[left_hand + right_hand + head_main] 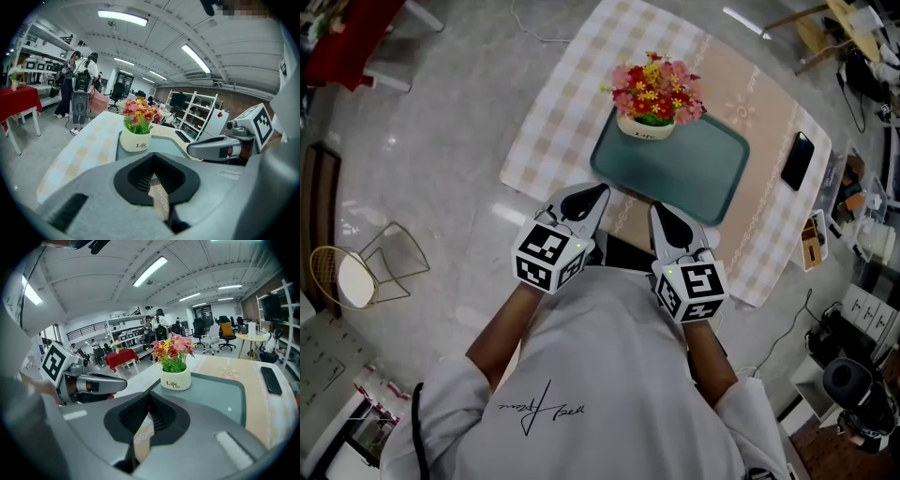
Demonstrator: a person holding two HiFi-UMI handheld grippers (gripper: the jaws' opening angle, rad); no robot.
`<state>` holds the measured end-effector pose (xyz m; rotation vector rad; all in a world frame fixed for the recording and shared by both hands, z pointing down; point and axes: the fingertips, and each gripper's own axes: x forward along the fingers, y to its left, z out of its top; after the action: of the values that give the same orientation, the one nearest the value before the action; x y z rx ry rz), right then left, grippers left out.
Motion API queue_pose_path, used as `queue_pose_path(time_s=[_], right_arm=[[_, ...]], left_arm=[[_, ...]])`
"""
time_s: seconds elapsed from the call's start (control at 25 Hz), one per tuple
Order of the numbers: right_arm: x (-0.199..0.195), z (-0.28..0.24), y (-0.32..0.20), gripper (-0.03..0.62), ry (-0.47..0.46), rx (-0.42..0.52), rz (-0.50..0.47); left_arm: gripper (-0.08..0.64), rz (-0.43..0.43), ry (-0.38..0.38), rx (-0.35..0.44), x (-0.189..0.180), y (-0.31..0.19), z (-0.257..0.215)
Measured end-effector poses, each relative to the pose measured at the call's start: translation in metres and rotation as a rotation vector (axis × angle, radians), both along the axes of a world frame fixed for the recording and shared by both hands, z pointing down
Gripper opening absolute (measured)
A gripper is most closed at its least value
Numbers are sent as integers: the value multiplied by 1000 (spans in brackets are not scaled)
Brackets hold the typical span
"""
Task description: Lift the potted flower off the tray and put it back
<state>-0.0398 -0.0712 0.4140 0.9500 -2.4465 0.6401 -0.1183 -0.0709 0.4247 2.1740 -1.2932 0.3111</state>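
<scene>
Both tools are hovering side by side at the near edge of the table, pointing toward the tray (694,178).

I am reading the left gripper (596,194) as closed with nothing between its jaws; only the tablecloth (548,122) is showing through the notch behind them. The right gripper (662,213) is looking the same, pads together and empty.

The potted flower (652,105) is standing upright in the tray's far left corner, its white pot resting on the green surface under red, pink and yellow blooms. It is sitting apart from both grippers, with bare tray lying between them.

A dark phone (797,160) is lying on the cloth to the right of the tray, clear of it.
</scene>
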Motion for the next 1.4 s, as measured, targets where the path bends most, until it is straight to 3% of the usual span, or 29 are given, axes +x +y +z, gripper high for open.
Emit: queue_pose_path(time_s=[0.36, 0.44, 1.0, 1.4], right_arm=[[-8, 11, -28, 18, 17, -10, -29], [-10, 14, -33, 20, 19, -15, -39], [-6, 28, -63, 77, 18, -30, -77], [-3, 41, -78, 104, 29, -42, -113]], left_arm=[[0, -19, -20, -40, -3, -22, 16], [35, -13, -25, -43, -3, -27, 19], [91, -4, -26, -72, -1, -50, 30], [169, 3, -50, -67, 5, -68, 37]])
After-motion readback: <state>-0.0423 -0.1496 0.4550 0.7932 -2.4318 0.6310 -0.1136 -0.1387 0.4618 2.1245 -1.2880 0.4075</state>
